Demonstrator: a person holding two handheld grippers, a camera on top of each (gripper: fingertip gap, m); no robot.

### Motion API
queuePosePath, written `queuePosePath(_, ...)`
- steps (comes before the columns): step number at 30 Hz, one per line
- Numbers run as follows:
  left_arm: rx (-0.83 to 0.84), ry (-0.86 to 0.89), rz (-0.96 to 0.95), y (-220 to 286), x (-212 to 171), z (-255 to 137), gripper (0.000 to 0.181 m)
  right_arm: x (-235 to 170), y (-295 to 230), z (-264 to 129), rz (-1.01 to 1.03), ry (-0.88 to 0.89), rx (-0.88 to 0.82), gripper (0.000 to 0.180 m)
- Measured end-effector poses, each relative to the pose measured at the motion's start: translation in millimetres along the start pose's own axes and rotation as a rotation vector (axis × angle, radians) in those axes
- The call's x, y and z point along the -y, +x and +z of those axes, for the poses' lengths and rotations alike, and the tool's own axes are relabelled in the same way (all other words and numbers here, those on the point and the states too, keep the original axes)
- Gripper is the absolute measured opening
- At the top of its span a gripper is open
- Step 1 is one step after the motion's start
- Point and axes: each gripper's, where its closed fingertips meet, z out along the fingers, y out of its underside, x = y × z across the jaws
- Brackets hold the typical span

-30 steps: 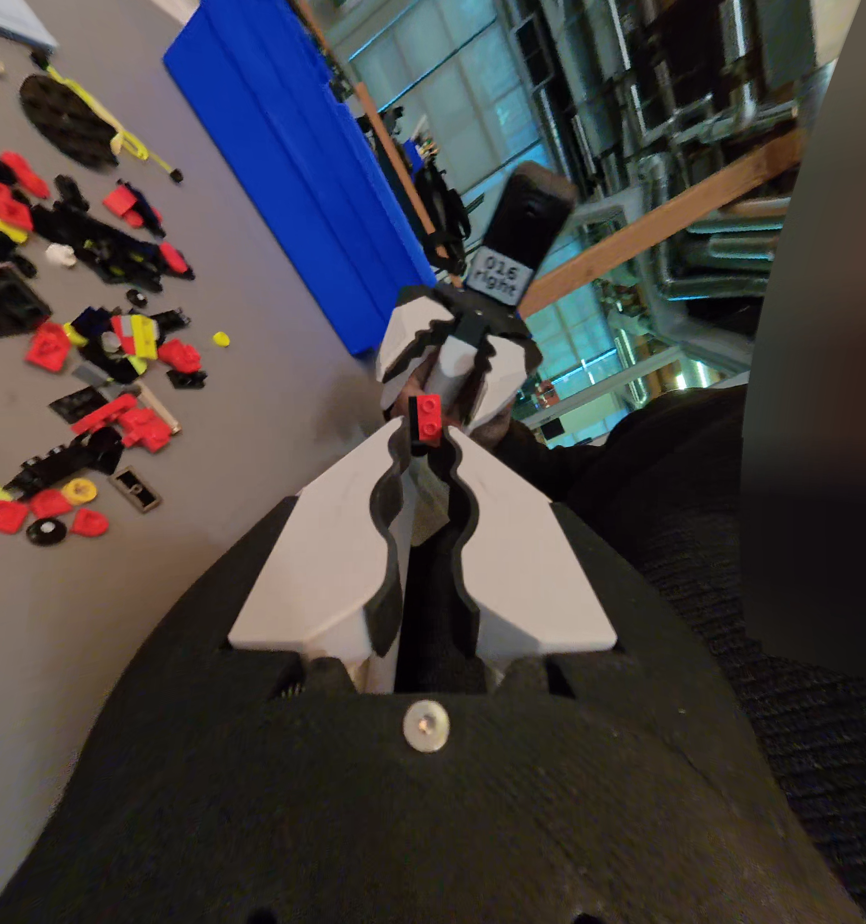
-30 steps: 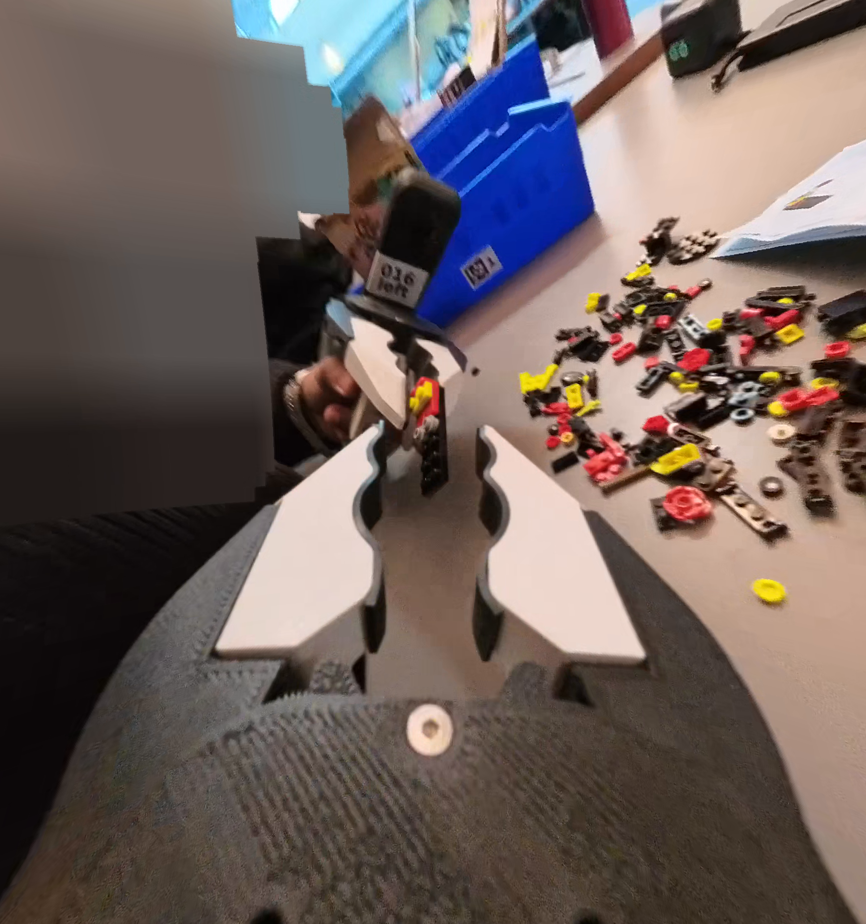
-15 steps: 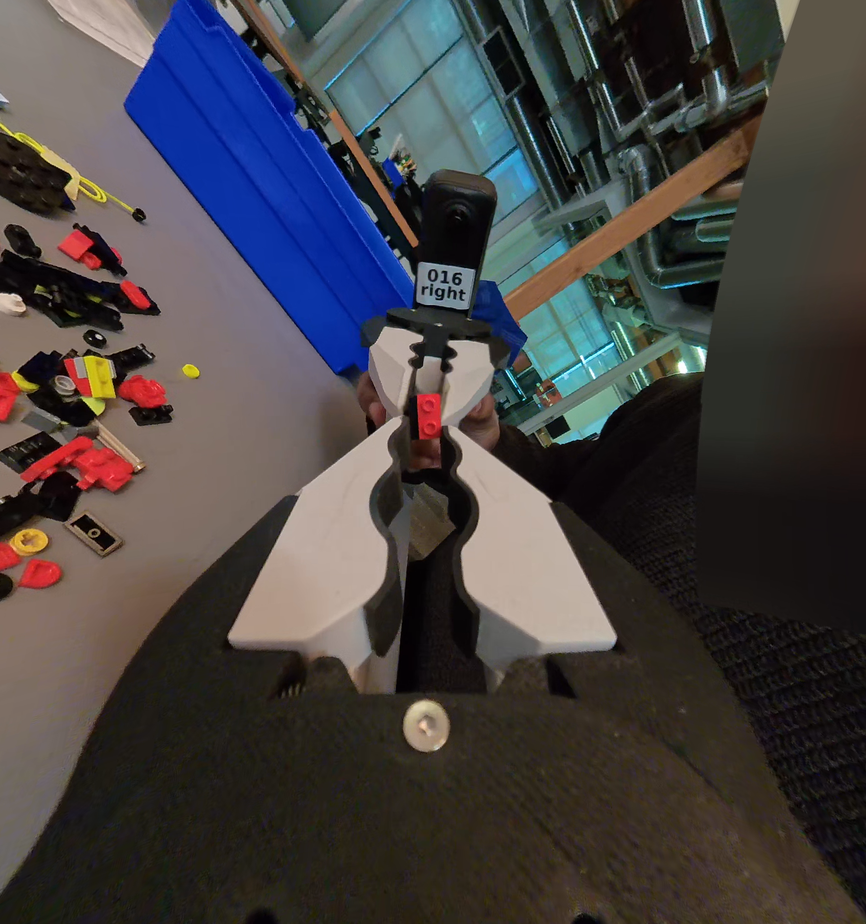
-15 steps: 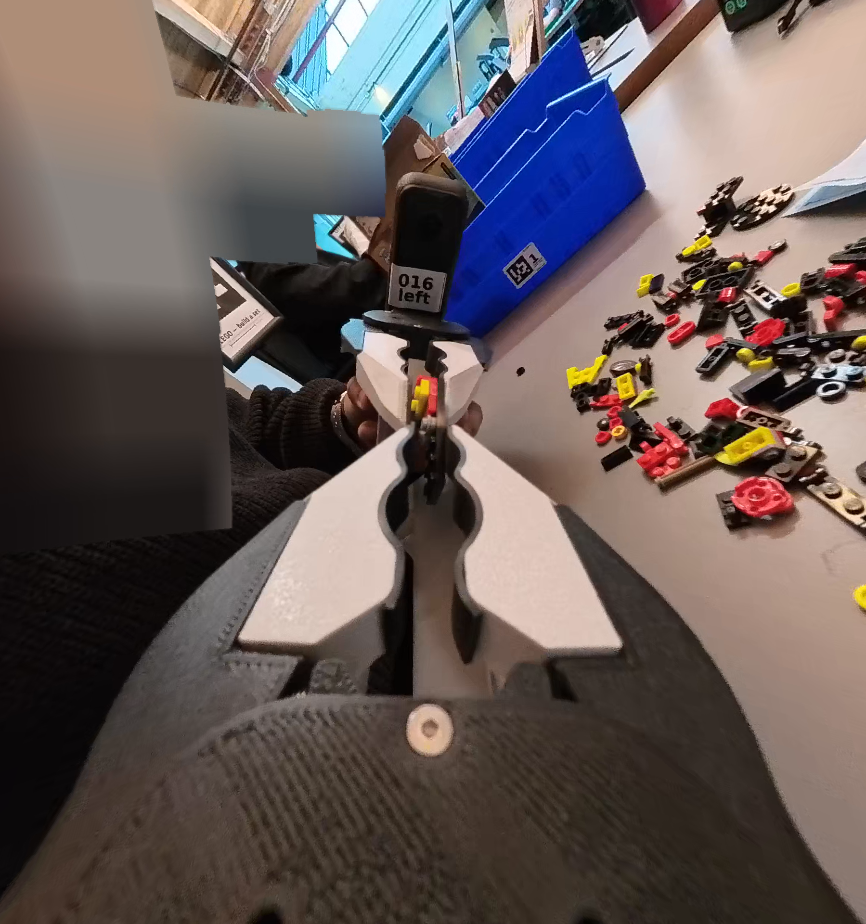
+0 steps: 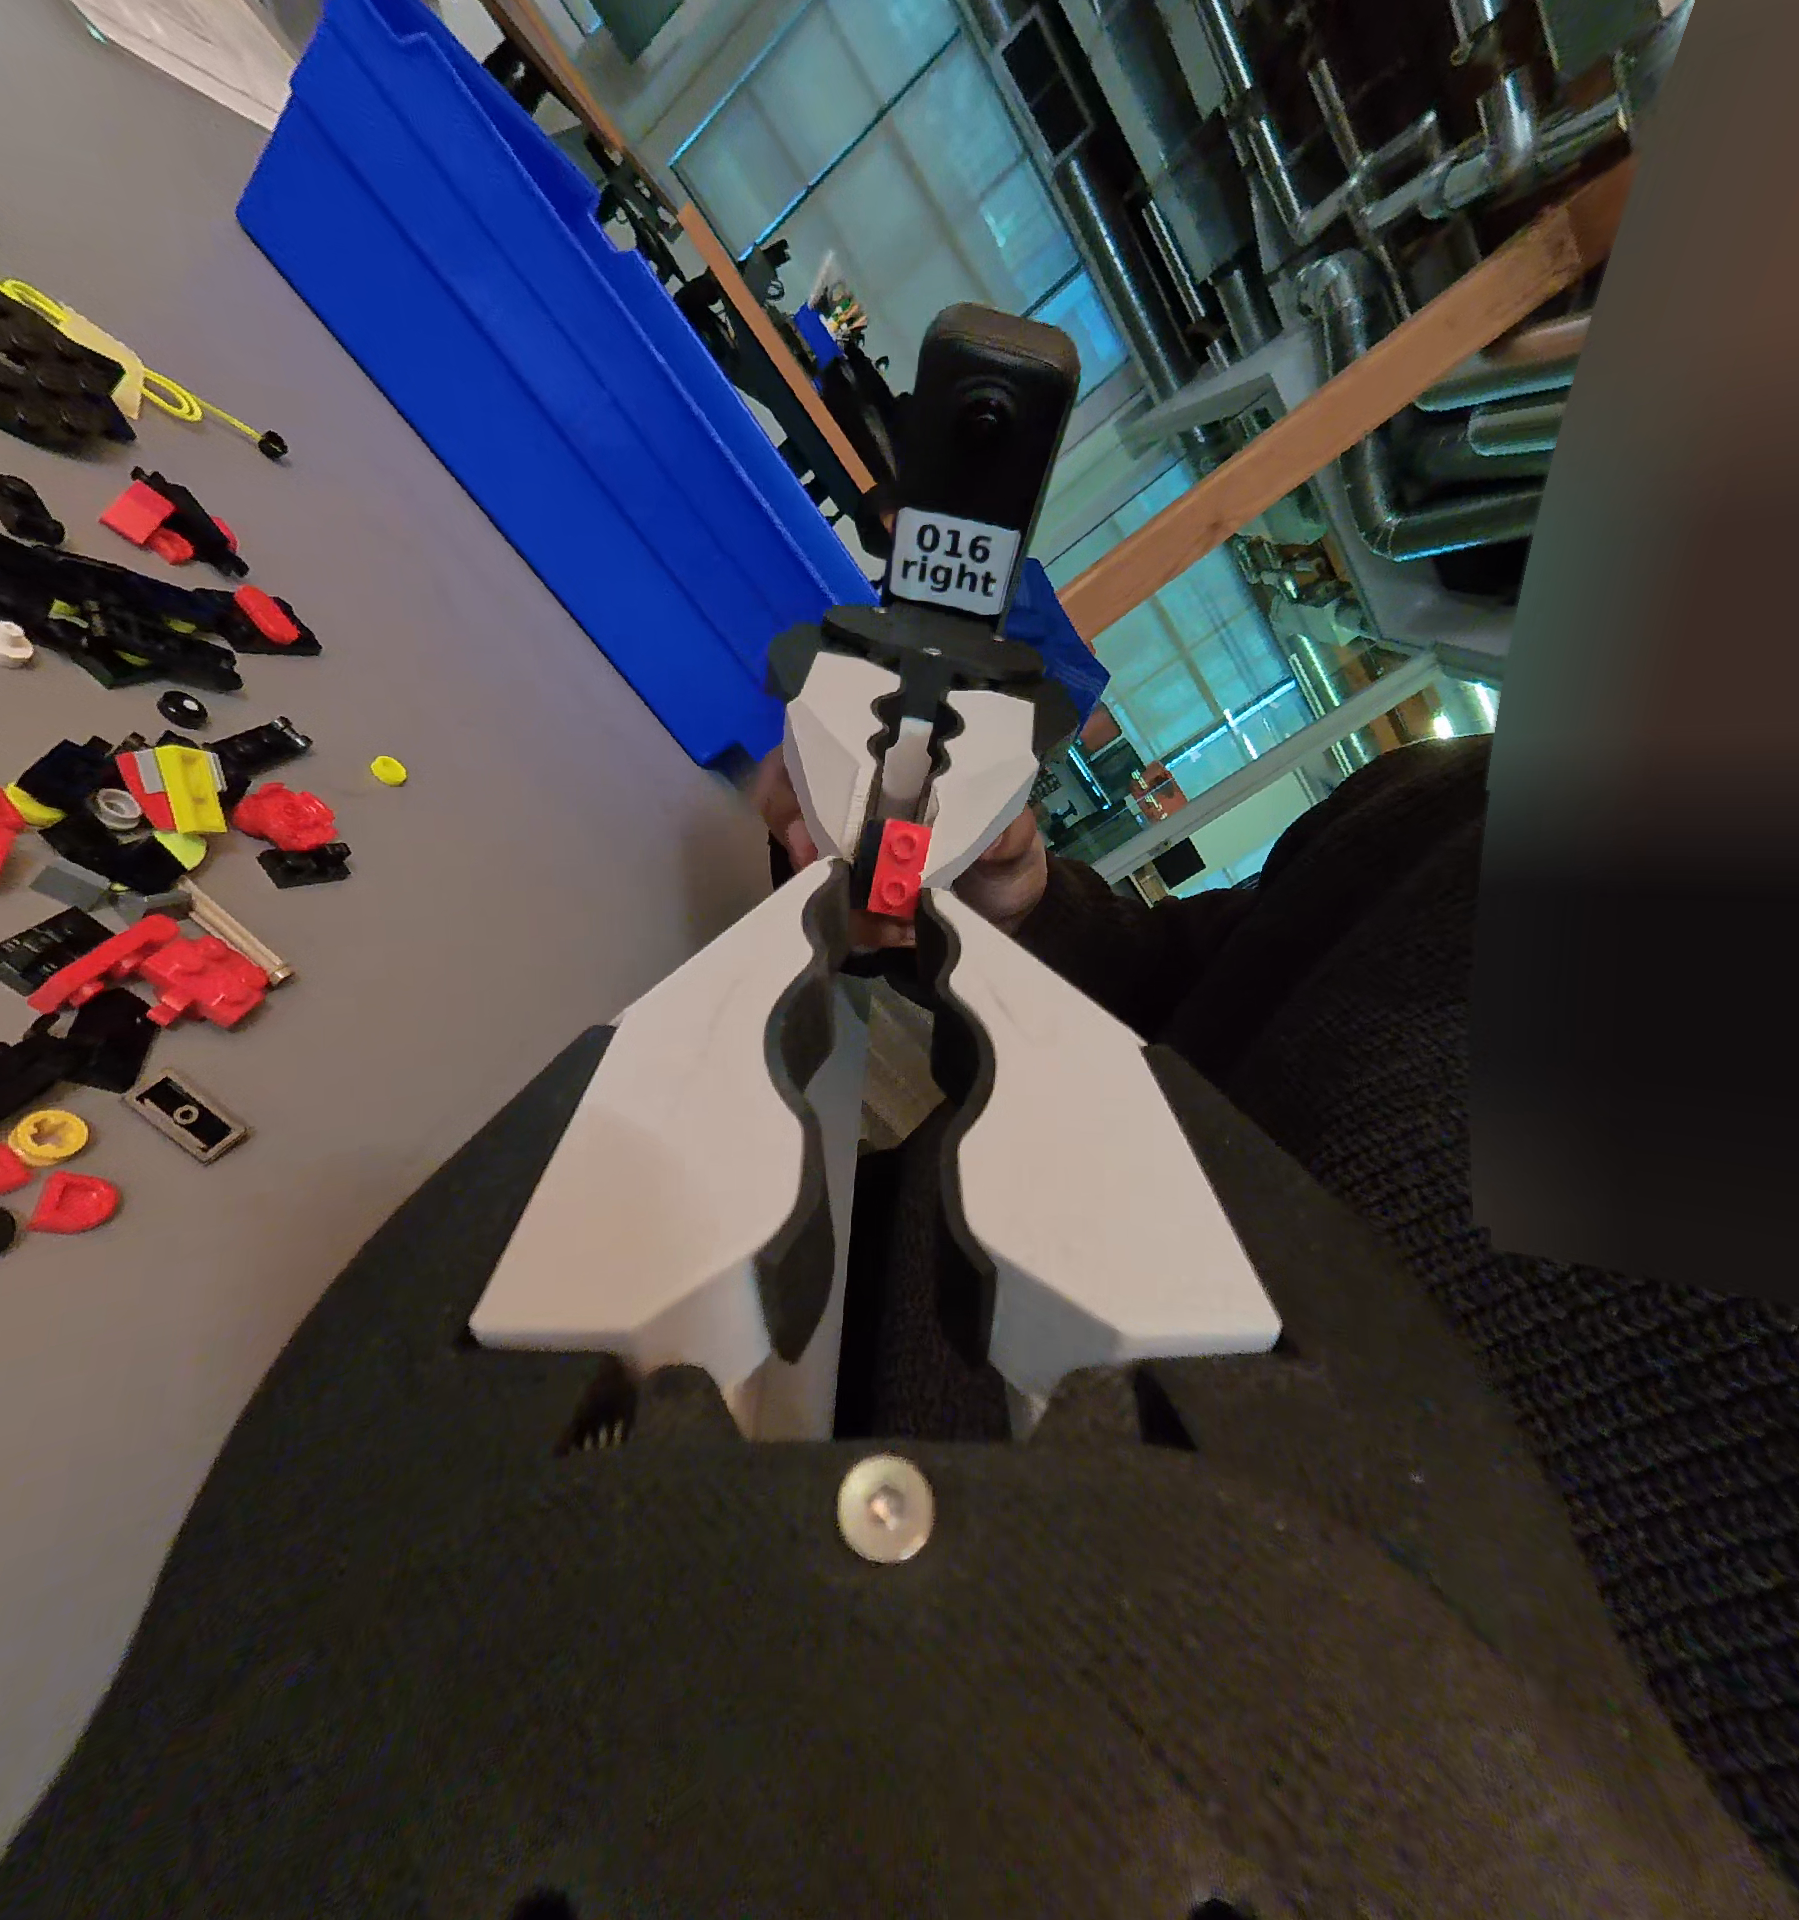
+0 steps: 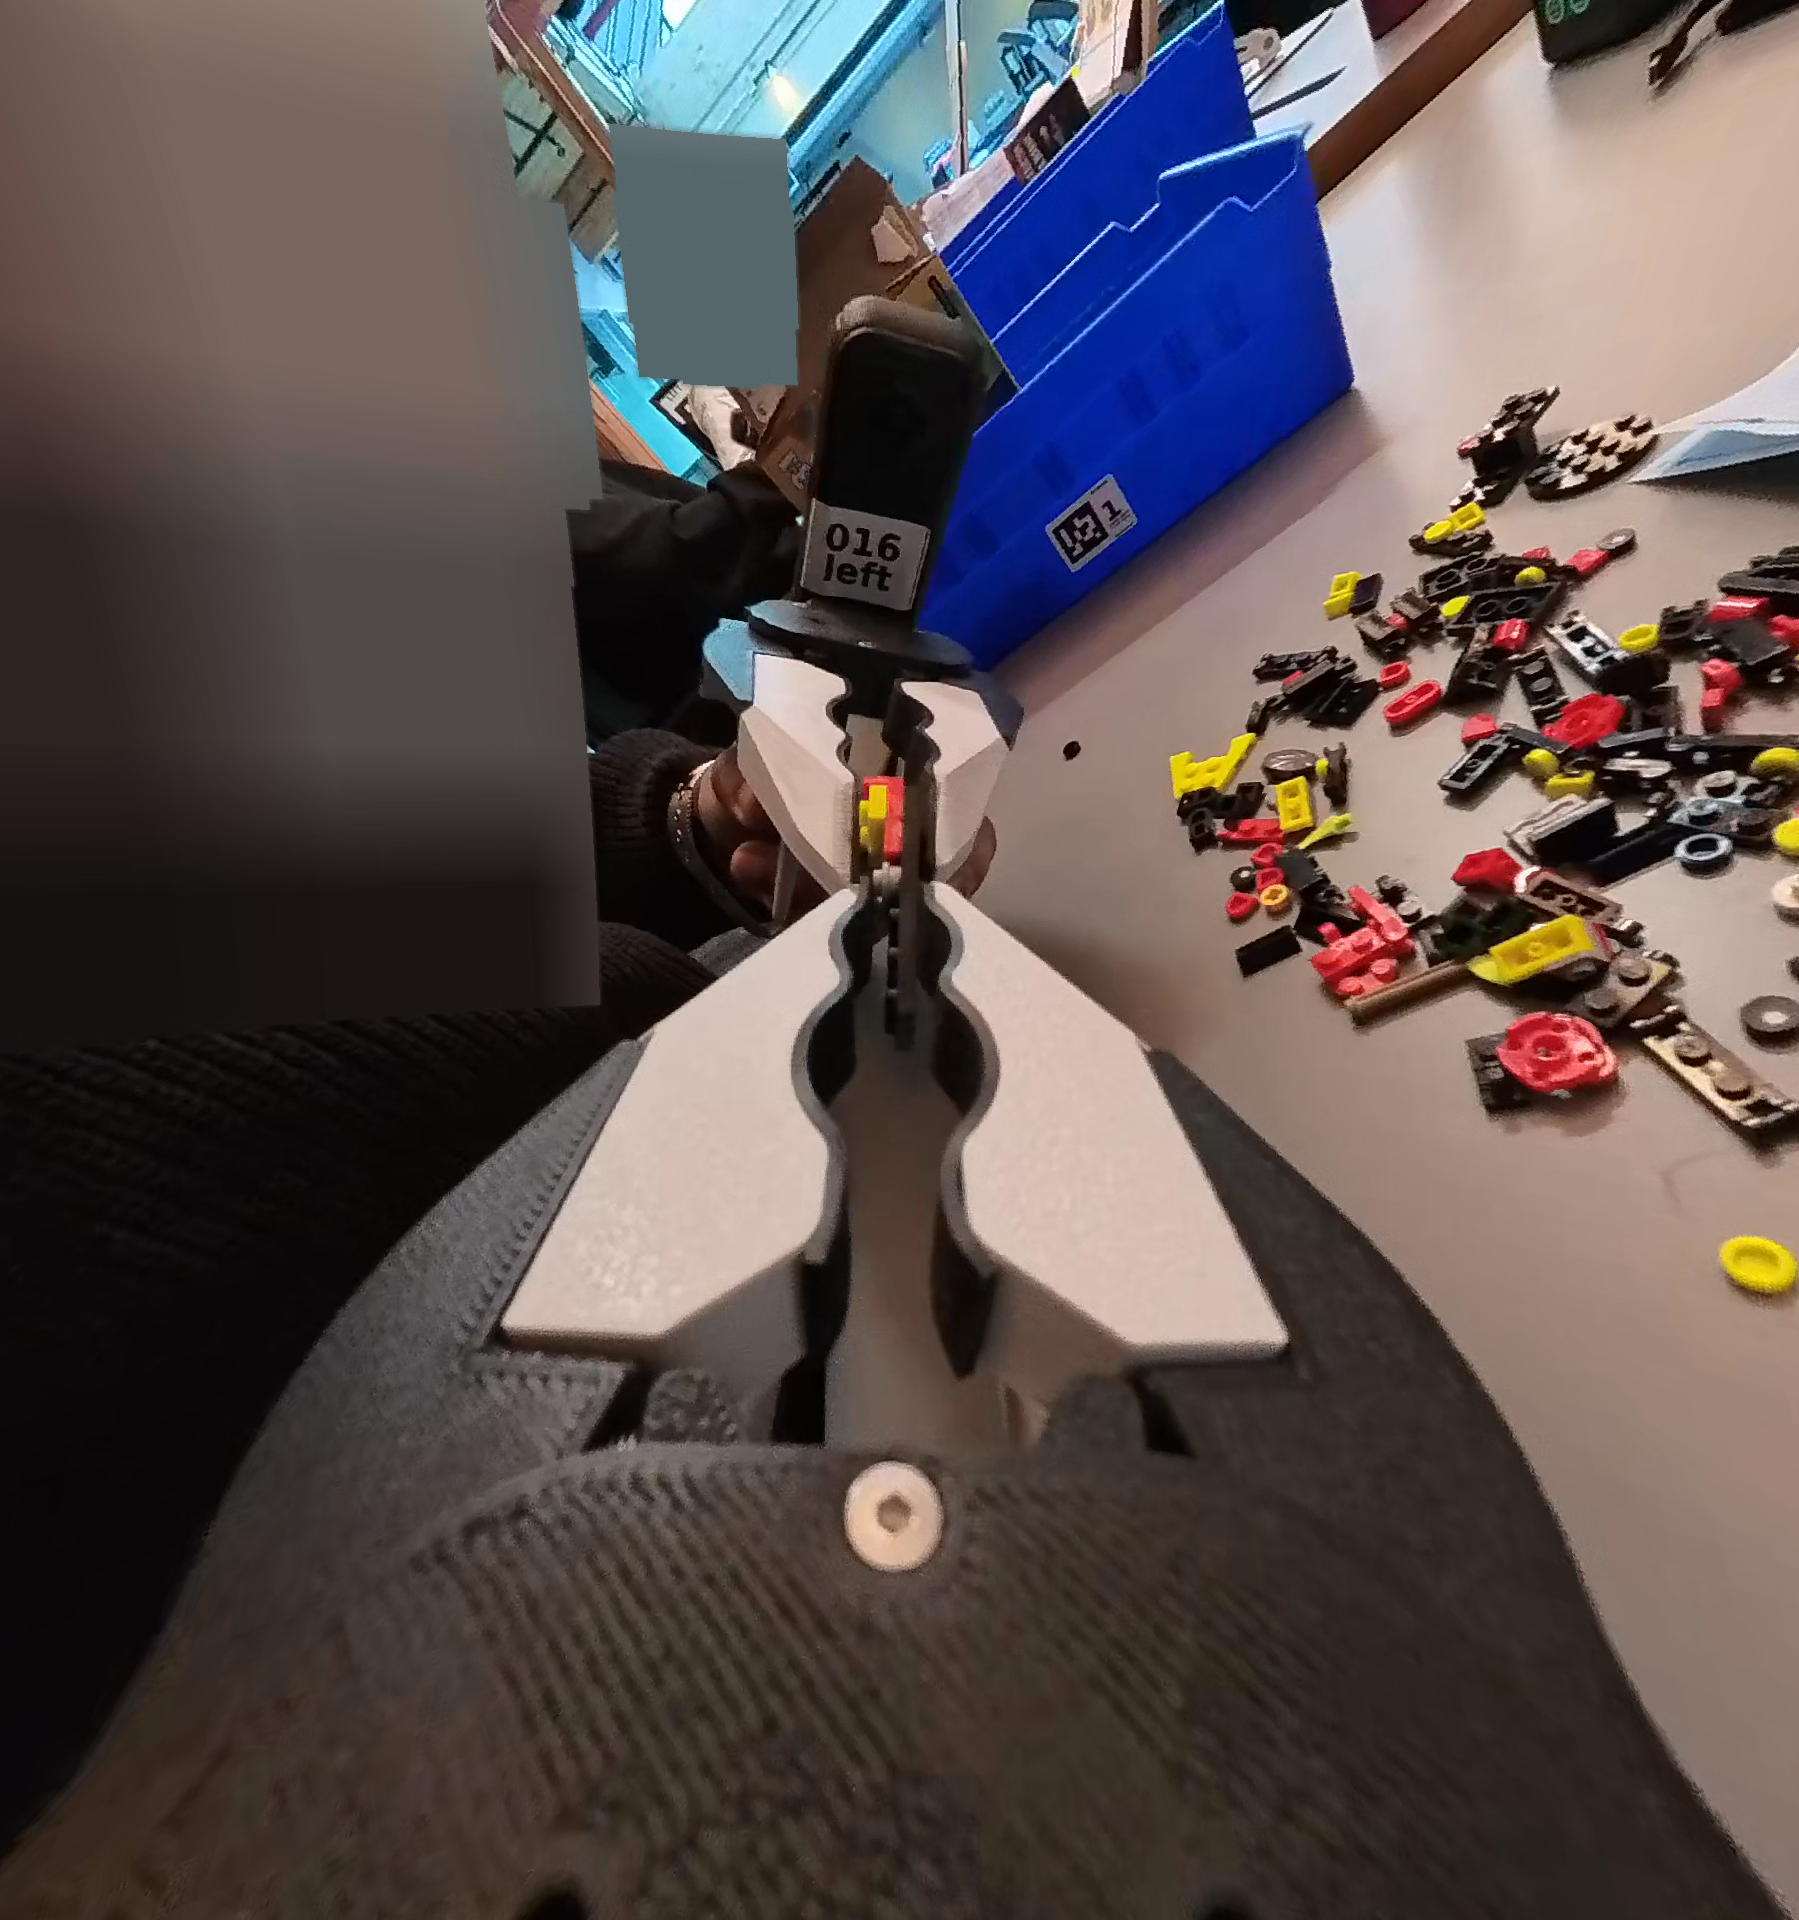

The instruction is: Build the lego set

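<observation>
A small lego assembly (image 5: pixel 895 868) hangs in the air between my two grippers, which meet tip to tip. From the left wrist view it shows a red two-stud brick. In the right wrist view it (image 6: pixel 877 816) is a thin black strip with red and yellow parts. My left gripper (image 5: pixel 879 896) is shut on it. My right gripper (image 6: pixel 890 906) is shut on the black strip from the opposite side. Each gripper also shows facing the other's camera: the right gripper (image 5: pixel 903 831) and the left gripper (image 6: pixel 900 868).
Many loose red, black and yellow lego pieces (image 6: pixel 1549 810) lie spread on the grey table (image 5: pixel 479 935); they also show in the left wrist view (image 5: pixel 147 810). A blue bin (image 6: pixel 1165 384) stands at the table's back. A booklet (image 6: pixel 1788 416) lies far right. A dark sleeve (image 5: pixel 1342 1018) is close by.
My right gripper was open one second ago; it has closed on the assembly. Both grippers have lined up tip to tip and the views have steadied.
</observation>
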Motion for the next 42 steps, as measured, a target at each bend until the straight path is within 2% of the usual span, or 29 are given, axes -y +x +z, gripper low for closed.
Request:
queuePosePath(6, -0.029, -0.008, 0.001, 5, -1, 0, 0.009, 0, -4, -1, -0.084, -0.041, -0.026, 0.005)
queuePosePath(17, -0.009, 0.009, 0.017, 1, 3, -2, 0.008, 9, 0, -4, -0.066, 0.048, -0.022, 0.011)
queuePosePath(26, -0.002, -0.009, 0.031, 1, 0, 0, 0.008, 6, -1, -4, -0.018, 0.030, 0.007, 0.006)
queuePosePath(33, 0.007, -0.019, 0.045, 0, -2, 0, 0.009, 4, -3, -3, -0.097, -0.025, -0.035, 0.005)
queuePosePath(37, 0.020, 0.002, 0.041, -3, 2, -1, 0.009, 8, 1, -1, -0.112, 0.028, -0.056, 0.006)
queuePosePath(39, 0.009, 0.020, 0.025, -2, 6, -3, 0.009, 9, 2, 0, -0.141, 0.030, -0.075, 0.032)
queuePosePath(42, 0.002, 0.043, 0.018, -2, 9, -5, 0.009, 9, 4, -1, -0.173, 0.024, -0.098, 0.030)
